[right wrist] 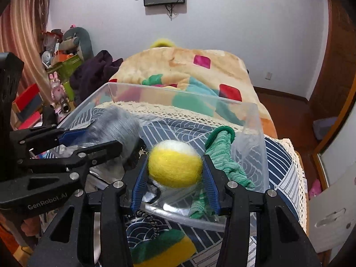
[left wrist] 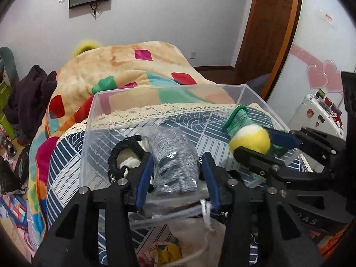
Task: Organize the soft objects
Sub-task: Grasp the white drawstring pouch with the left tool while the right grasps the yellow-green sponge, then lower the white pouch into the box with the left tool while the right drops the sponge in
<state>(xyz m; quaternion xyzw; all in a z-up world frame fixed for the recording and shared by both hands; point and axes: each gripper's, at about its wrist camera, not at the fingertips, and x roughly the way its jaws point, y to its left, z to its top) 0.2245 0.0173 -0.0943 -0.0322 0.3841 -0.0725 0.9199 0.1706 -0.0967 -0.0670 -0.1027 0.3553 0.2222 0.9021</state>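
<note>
A clear plastic bin (left wrist: 93,120) stands on the bed. My left gripper (left wrist: 178,166) is shut on a grey knitted item in a clear wrapper (left wrist: 175,155) and holds it over the bin's near edge; it also shows in the right wrist view (right wrist: 115,126). My right gripper (right wrist: 175,173) is shut on a yellow-and-white felt ball (right wrist: 175,163), above the bin's near right corner; the ball also shows in the left wrist view (left wrist: 250,139). A green knitted sock (right wrist: 224,153) lies in the bin just right of the ball. A black-rimmed white item (left wrist: 126,158) lies in the bin at left.
A colourful fleece blanket (left wrist: 133,71) is heaped behind the bin. A green-and-yellow sponge (right wrist: 164,247) and a cloth pouch with a cord (left wrist: 200,233) lie on the patterned bedcover in front of the bin. Dark clothes (left wrist: 29,98) and clutter are at the left.
</note>
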